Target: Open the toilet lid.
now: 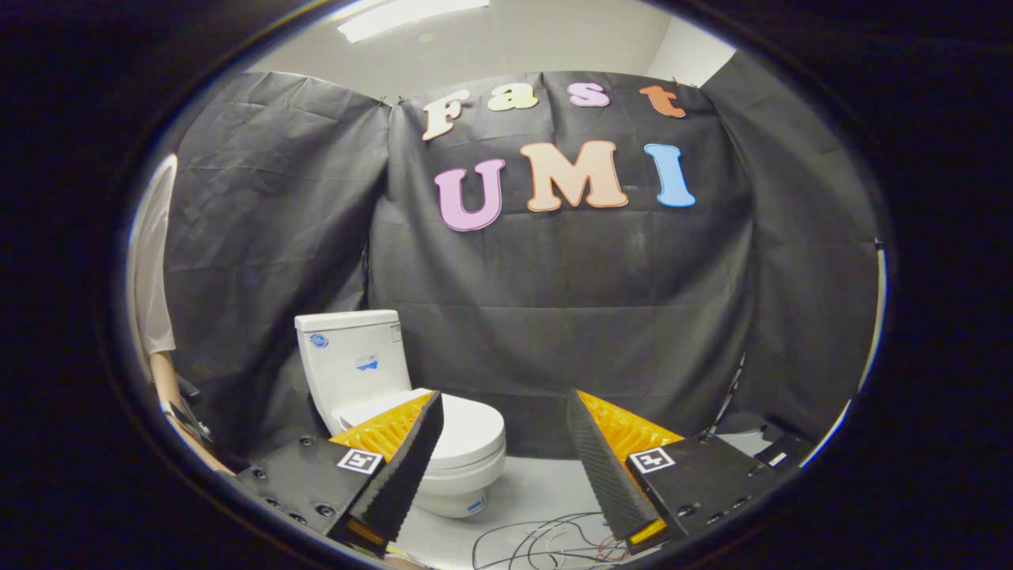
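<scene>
A white toilet (443,467) stands on the floor against the black cloth wall, some way ahead of my fingers. Its tank (354,360) rises at the back left. The lid (468,431) lies flat and closed over the bowl, and the left finger (400,467) hides its near left part. My gripper (504,408) is open, with a wide gap between the fingertips and nothing held. The toilet sits to the left of the gap, behind the left finger; the right finger (601,467) is well clear of it.
Thin cables (546,538) lie tangled on the pale floor just ahead of my fingers, right of the toilet base. A person's sleeve and arm (154,317) stand far left. Black cloth (570,301) closes off the back and both sides.
</scene>
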The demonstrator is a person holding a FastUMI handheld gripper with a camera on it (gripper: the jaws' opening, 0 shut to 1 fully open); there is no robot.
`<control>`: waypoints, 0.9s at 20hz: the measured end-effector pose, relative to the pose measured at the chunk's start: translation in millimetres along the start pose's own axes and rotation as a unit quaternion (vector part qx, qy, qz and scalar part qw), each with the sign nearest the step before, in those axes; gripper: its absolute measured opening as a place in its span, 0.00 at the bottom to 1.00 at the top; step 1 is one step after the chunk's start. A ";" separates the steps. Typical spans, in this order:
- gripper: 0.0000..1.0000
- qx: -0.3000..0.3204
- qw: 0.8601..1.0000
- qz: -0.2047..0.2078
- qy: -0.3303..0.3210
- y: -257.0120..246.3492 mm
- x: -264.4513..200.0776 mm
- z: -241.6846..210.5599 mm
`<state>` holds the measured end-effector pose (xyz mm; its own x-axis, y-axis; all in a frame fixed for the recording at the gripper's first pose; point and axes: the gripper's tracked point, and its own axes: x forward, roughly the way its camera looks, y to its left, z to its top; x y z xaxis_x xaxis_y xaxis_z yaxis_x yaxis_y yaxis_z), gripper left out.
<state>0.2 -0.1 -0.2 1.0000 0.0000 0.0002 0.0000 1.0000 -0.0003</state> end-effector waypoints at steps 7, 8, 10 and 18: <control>0.97 0.000 1.000 0.000 0.000 0.2 0.1 0.4; 0.97 0.000 1.000 0.000 0.000 0.0 0.0 -0.3; 0.97 0.000 1.000 0.000 0.000 -0.1 -0.3 -0.2; 0.97 0.000 1.000 0.000 0.000 -0.4 -0.4 -0.1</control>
<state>-0.2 -0.5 -0.3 1.0000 -0.0006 -0.0001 0.0006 1.0000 0.0005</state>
